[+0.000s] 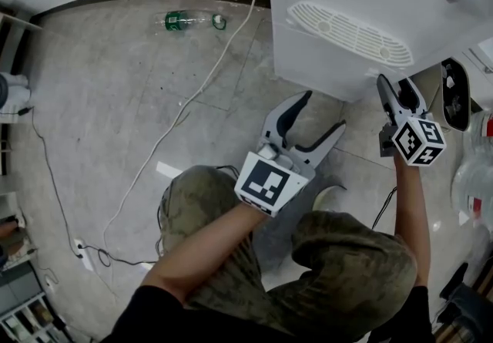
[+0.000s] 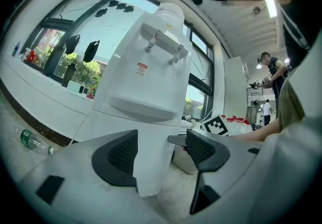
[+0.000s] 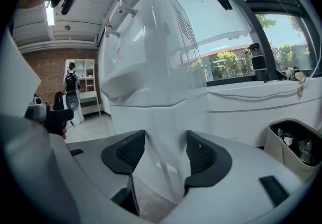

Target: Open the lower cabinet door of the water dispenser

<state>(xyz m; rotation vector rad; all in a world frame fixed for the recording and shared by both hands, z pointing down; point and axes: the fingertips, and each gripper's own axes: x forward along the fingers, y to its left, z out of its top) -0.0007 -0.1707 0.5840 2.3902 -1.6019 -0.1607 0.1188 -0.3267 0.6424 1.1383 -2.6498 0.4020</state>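
Presently my right claw (image 1: 393,84), released, lies nearest the water dispenser (image 1: 347,18), with an upright edge of its lower cabinet door (image 3: 156,137) between the jaws. My left claw (image 1: 325,109), released, faces the dispenser's front.

Place: open workroom or lab, by the look of it.
Glazing: tall windows (image 2: 55,42) all along one side.
Back wall: bare brick (image 3: 45,69), white shelf unit (image 3: 86,74).
Floor: grey tiles (image 1: 100,118), loose cable (image 1: 206,84) trailing across.

Grey tiled floor (image 1: 100,87), plastic bottle (image 1: 189,21) lying on its side, white cable (image 1: 177,118) trailing, water dispenser (image 1: 362,18) standing
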